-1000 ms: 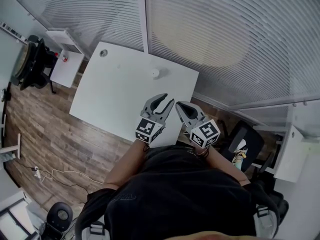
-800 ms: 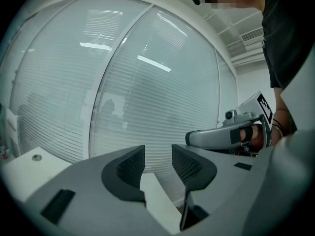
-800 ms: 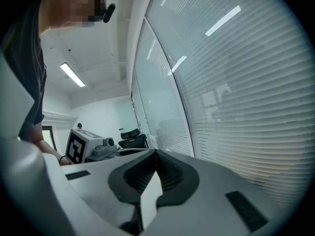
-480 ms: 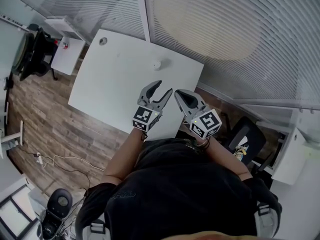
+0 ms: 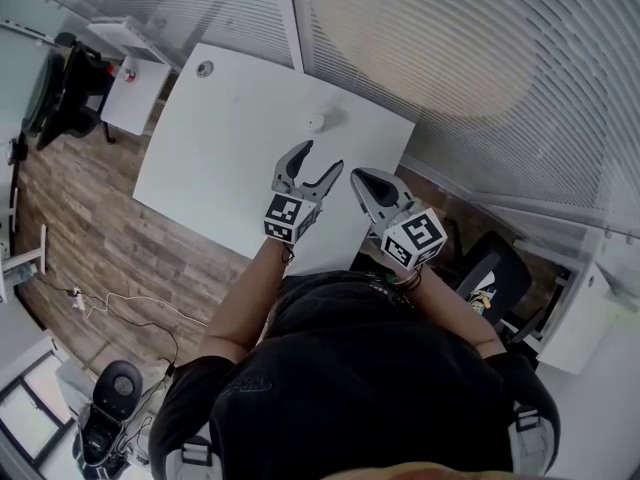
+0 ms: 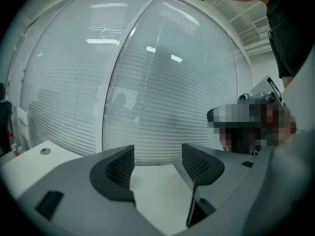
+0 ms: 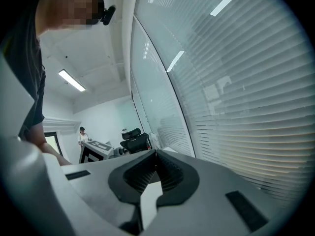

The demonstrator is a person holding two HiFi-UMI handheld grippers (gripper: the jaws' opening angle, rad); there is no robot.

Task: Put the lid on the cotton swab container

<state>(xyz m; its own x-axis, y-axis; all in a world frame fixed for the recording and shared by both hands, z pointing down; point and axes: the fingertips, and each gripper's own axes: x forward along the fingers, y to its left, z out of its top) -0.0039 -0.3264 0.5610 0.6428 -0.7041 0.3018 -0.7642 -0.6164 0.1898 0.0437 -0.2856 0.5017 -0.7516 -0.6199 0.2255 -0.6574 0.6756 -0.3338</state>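
Observation:
A small white round container (image 5: 316,121) stands on the white table (image 5: 220,168), toward its far edge. A small grey round disc (image 5: 204,68) lies near the table's far left corner; it also shows in the left gripper view as the disc (image 6: 45,151). My left gripper (image 5: 320,158) hovers over the table's near right part, short of the container. Its jaws have just been opening and stand wide, as the left gripper (image 6: 158,163) shows, with nothing between them. Beside it on the right, my right gripper (image 5: 358,175) is shut and empty, the right gripper (image 7: 156,154) having its pads together.
A glass wall with blinds (image 5: 450,58) runs just behind the table. A white cabinet (image 5: 130,93) and a black chair (image 5: 65,78) stand at the left on the wood floor (image 5: 80,228). Another black chair (image 5: 490,268) is at the right.
The left gripper's jaws have opened much wider. Both grippers have moved forward over the table toward the container. The right gripper has stayed shut.

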